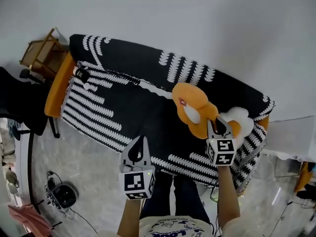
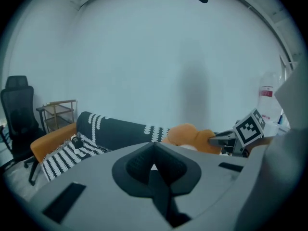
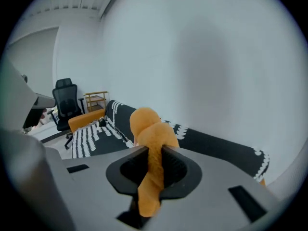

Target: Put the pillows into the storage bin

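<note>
Two grippers hover at the front edge of the sofa [image 1: 123, 68]. The right gripper [image 1: 217, 126] clamps a fold of the orange pillow [image 1: 193, 105], held above the seat near the right end. The left gripper [image 1: 139, 143] is pinched together and empty, with open floor [image 1: 94, 181] to its left.

Both forearms [image 1: 129, 217] reach forward from the body. The left gripper [image 1: 139, 142] has its fingers [image 2: 161, 191] together, with nothing between them. The right gripper [image 1: 217, 126], further ahead, pinches the orange plush pillow [image 3: 153, 143] between its fingers.
</note>
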Motion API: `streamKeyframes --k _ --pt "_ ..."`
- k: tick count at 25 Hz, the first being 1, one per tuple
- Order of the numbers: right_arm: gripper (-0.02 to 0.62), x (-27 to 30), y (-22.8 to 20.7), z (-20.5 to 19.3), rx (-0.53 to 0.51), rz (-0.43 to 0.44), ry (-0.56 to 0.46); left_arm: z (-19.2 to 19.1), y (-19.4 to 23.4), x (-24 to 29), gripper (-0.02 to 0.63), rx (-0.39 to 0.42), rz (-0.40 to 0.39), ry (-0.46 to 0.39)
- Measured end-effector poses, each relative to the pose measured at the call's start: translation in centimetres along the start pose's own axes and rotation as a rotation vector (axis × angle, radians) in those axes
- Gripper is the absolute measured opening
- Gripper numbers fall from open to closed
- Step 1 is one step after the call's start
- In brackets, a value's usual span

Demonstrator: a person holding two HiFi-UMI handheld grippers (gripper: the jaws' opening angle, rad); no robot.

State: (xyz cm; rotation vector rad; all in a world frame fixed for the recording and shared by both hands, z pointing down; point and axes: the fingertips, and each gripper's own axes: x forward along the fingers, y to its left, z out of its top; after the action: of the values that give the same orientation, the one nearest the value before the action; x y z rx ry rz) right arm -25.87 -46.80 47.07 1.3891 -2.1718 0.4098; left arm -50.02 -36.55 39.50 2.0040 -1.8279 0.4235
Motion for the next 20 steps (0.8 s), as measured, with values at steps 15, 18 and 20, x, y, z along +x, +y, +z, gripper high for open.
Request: streamKeyframes --k 15,18,20 --pt "0.067 -28.5 -3.9 -6.1 0.218 -0.524 -0.026 4.1 -15.7 -6.0 0.014 0.218 -0.543 -0.073" --pt "0.067 -33.9 -4.9 -8.9 0.278 -0.632 -0.011 3.9 -20.8 -7.1 0.014 0.255 -0.654 -0.07" --pt "0.067 -37.6 -5.5 -11.0 0.32 -0.701 0.001 3.6 -24.5 -8.2 0.014 0.278 -0.73 -0.071"
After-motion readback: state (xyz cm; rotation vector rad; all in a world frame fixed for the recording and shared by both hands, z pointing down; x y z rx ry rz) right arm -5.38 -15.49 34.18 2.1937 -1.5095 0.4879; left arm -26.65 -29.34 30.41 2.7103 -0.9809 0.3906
